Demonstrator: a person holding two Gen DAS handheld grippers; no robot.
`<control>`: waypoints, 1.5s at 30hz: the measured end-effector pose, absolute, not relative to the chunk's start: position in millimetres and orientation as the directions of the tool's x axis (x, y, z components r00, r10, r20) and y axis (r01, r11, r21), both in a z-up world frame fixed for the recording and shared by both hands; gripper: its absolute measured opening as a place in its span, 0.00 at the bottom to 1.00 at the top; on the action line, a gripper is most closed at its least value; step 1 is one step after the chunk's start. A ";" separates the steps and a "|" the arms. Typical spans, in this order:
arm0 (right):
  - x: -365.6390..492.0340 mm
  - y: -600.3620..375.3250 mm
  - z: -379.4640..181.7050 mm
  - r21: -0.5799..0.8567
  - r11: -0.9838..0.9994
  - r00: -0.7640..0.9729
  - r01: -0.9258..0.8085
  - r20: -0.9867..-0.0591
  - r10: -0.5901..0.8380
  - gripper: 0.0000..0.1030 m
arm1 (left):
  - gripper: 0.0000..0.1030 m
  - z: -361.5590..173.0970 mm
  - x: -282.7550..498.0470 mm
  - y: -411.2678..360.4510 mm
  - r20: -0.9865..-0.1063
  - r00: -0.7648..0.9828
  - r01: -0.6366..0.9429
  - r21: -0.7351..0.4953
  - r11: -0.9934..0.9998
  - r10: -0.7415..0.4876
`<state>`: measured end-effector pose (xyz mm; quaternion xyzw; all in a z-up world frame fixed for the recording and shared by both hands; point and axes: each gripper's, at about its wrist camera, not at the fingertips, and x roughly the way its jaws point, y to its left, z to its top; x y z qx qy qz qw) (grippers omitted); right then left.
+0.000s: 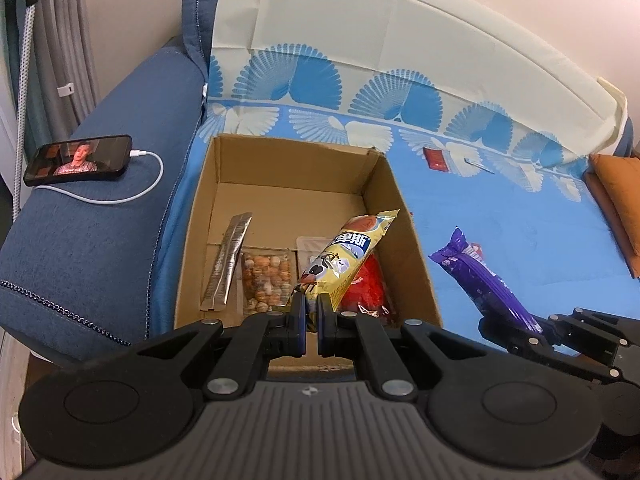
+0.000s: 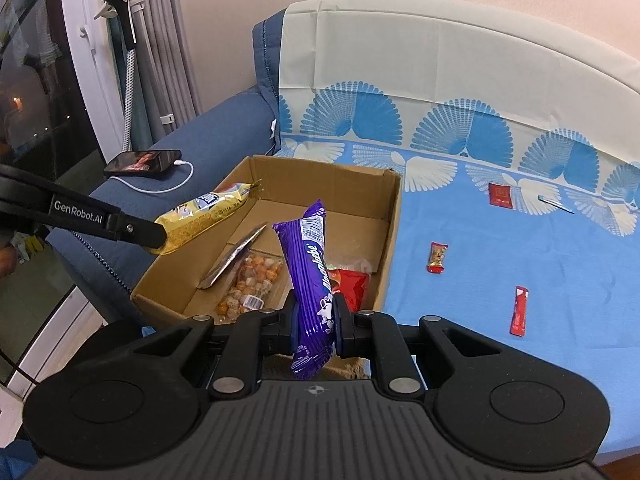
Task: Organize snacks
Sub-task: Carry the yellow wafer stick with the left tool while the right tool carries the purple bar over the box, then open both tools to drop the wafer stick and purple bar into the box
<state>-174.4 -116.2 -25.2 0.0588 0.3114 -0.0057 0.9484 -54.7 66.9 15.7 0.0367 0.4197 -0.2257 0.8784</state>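
A: What are you holding on the left?
B: Your left gripper (image 1: pixel 311 308) pinches the yellow snack pack (image 1: pixel 344 256) above the cardboard box (image 1: pixel 280 160).
A: And the right?
B: Your right gripper (image 2: pixel 314 316) clamps the purple wafer pack (image 2: pixel 308 272); the box sits at ten o'clock, and the red stick sachet (image 2: pixel 519 311) at three o'clock.

Yellow snack pack (image 1: pixel 347 258) clamped by left gripper (image 1: pixel 311 305) above cardboard box (image 1: pixel 394 216), purple pack (image 1: pixel 486 280) held by right gripper (image 1: pixel 516 330) alongside

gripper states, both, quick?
Left gripper: shut on yellow plastic snack packet.
Right gripper: shut on purple plastic snack packet.
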 end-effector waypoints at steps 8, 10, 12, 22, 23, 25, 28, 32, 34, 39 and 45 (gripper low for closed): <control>-148.1 -113.9 -31.8 0.116 0.993 0.786 0.030 -0.616 0.048 0.17 | 0.05 5.1 -31.2 65.2 -0.772 0.529 0.414 -0.127 0.901 -0.352; -140.9 -114.1 -34.0 0.117 0.993 0.780 0.029 -0.624 0.050 0.17 | 0.05 1.8 -25.0 64.3 -0.777 0.523 0.413 -0.129 0.902 -0.351; -133.8 -114.4 -36.6 0.118 0.993 0.775 0.028 -0.630 0.053 0.17 | 0.05 -1.8 -18.5 63.3 -0.781 0.518 0.411 -0.129 0.902 -0.348; -97.1 -116.4 -50.6 0.126 0.991 0.750 0.032 -0.659 0.059 0.17 | 0.05 -20.5 12.5 54.3 -0.805 0.494 0.403 -0.125 0.907 -0.330; -93.3 -116.8 -52.5 0.128 0.991 0.747 0.034 -0.662 0.060 0.17 | 0.05 -22.2 14.6 53.2 -0.807 0.491 0.403 -0.124 0.907 -0.329; -86.6 -117.9 -55.6 0.131 0.991 0.741 0.035 -0.668 0.062 0.17 | 0.05 -26.4 19.6 50.9 -0.812 0.485 0.402 -0.122 0.908 -0.324; -77.3 -118.3 -60.7 0.134 0.990 0.732 0.036 -0.678 0.065 0.17 | 0.05 -31.5 27.1 47.3 -0.820 0.477 0.400 -0.118 0.909 -0.317; -65.2 -119.5 -66.8 0.139 0.990 0.720 0.035 -0.690 0.071 0.17 | 0.05 -40.2 36.8 43.8 -0.832 0.463 0.399 -0.113 0.910 -0.307; -59.0 -119.5 -69.7 0.141 0.989 0.715 0.035 -0.695 0.074 0.17 | 0.05 -44.1 40.9 41.6 -0.837 0.458 0.397 -0.109 0.911 -0.300; -42.6 -119.4 -75.6 0.143 0.989 0.709 0.030 -0.701 0.079 0.17 | 0.05 -56.2 52.4 38.4 -0.851 0.447 0.390 -0.093 0.916 -0.277; -27.0 -123.0 -84.6 0.181 0.983 0.710 0.027 -0.696 0.108 0.22 | 0.14 -69.9 64.5 33.9 -0.862 0.435 0.410 -0.068 0.909 -0.261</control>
